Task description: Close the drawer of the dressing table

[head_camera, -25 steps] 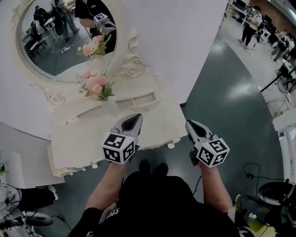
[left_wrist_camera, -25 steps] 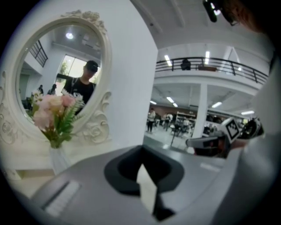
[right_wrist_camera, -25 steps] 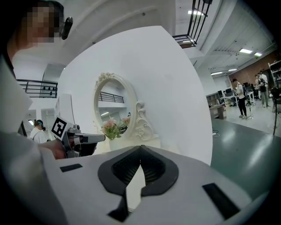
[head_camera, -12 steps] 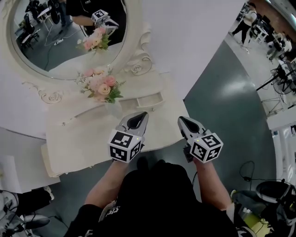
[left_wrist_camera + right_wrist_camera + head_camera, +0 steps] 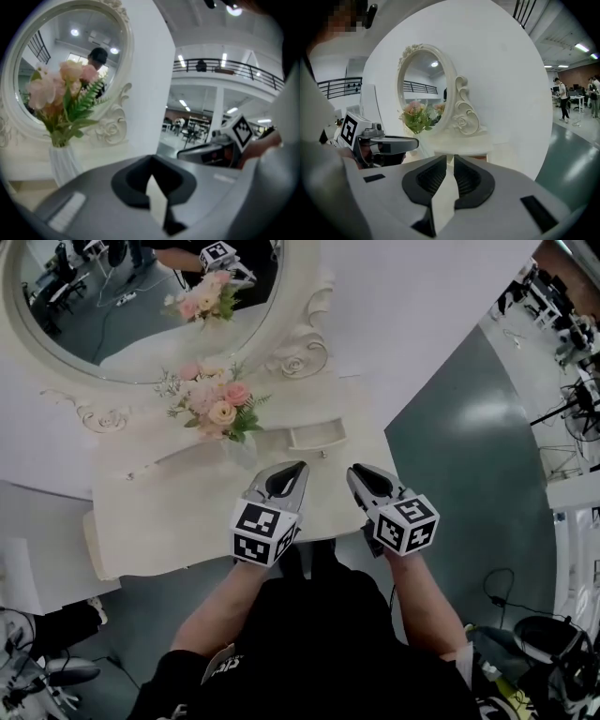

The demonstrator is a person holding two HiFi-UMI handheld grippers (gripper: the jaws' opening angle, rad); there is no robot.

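Drawer (image 5: 316, 436) ajar (vase (image 5: 239, 452) holds flowers (image 5: 217, 405)).

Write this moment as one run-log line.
drawer: open | right gripper: jaws just opening, nothing between | left gripper: shut, empty

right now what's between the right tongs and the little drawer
Only bare tabletop, seen in the head view. The right tongs, jaws just opened a little and empty, sit short of the drawer.
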